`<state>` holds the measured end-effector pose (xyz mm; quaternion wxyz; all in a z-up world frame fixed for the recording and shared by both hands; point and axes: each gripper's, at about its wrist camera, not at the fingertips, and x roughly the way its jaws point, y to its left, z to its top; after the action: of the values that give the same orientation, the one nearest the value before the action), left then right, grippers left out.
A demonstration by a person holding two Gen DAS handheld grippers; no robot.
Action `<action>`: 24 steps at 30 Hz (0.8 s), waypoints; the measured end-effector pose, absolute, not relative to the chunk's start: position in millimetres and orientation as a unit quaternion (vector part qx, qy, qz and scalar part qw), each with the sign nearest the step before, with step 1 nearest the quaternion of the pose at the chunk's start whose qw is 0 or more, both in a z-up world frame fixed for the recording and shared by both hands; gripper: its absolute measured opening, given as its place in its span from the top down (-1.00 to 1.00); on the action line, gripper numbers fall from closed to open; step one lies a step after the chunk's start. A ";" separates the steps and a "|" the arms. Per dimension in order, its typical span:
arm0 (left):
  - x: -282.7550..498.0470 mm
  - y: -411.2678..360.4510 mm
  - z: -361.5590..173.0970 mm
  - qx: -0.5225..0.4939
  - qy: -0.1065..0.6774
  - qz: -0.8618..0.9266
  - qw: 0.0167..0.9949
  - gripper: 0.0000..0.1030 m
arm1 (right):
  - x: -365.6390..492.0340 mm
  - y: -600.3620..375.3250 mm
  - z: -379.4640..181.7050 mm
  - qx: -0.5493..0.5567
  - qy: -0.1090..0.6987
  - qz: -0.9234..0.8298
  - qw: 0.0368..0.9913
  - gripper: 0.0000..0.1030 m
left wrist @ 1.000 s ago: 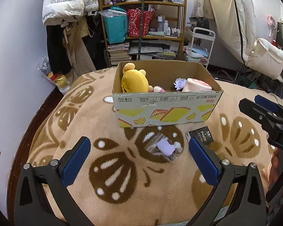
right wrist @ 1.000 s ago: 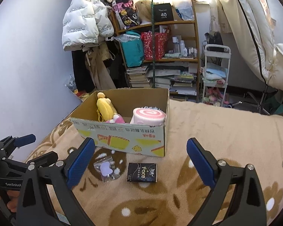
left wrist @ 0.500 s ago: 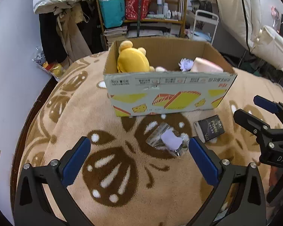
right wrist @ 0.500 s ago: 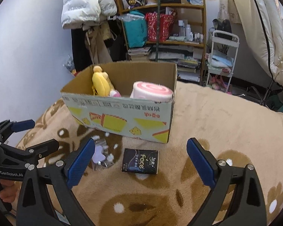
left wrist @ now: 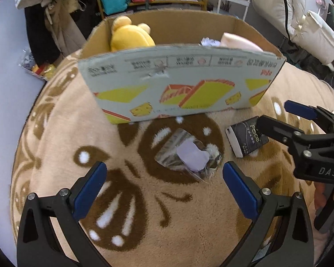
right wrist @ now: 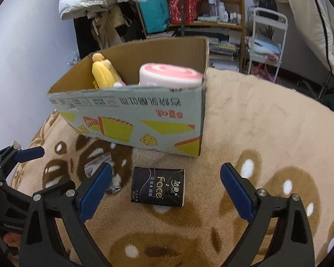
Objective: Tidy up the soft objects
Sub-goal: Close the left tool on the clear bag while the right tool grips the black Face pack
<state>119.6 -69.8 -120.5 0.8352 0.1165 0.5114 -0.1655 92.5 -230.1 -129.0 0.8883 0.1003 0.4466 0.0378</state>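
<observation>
1. One cardboard box stands on one brown-patterned blanket.
2. Three soft items show above the box rim: one yellow plush toy, one pink-and-white roll cushion, and one small pale purple-white plush between them, partly hidden.
3. Two items lie on the blanket in front of the box: one black tissue pack and one clear plastic bag holding a lilac piece.
4. Two handheld grippers are in view, the left gripper and the right gripper, each with two blue-padded fingers spread apart.
</observation>
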 end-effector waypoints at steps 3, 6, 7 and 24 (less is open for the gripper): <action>121.3 -73.1 -128.7 0.125 0.518 -0.171 0.829 -0.98 | 98.9 -228.3 -138.0 0.101 0.458 0.046 0.882 -0.98; 121.6 -76.8 -136.9 0.135 0.527 -0.176 0.821 -0.98 | 104.4 -227.9 -148.7 0.102 0.475 0.055 0.872 -0.98; 121.6 -78.4 -139.8 0.142 0.529 -0.175 0.818 -0.98 | 106.5 -228.6 -152.9 0.106 0.483 0.061 0.867 -0.98; 127.6 -100.8 -181.6 0.174 0.555 -0.212 0.786 -0.98 | 121.2 -228.1 -178.3 0.105 0.521 0.074 0.844 -0.70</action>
<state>127.6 -100.8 -181.6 0.7857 0.1736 0.5546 -0.2118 121.2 -228.1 -178.3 0.8440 0.1048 0.5207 0.0745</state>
